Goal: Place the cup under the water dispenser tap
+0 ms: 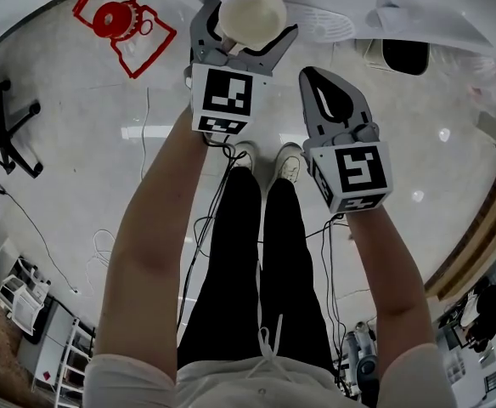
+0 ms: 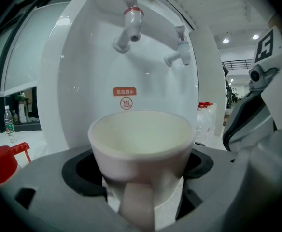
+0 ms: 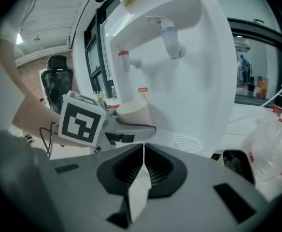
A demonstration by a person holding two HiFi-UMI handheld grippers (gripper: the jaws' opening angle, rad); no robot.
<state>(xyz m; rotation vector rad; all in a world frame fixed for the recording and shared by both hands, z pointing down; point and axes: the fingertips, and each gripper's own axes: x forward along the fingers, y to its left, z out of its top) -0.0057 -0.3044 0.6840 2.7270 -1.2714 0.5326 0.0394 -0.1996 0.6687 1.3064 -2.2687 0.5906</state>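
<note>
A small red label (image 2: 125, 92) is carried on the back wall of the water dispenser (image 2: 73, 105), below the two taps. Its characters are too small to be read. Just beneath it, a round red sign (image 2: 126, 103) with a symbol inside is printed. Black-and-white square patterns are shown on the left marker cube (image 1: 224, 99) and the right marker cube (image 1: 360, 173). No letters or numbers can be read there.
</note>
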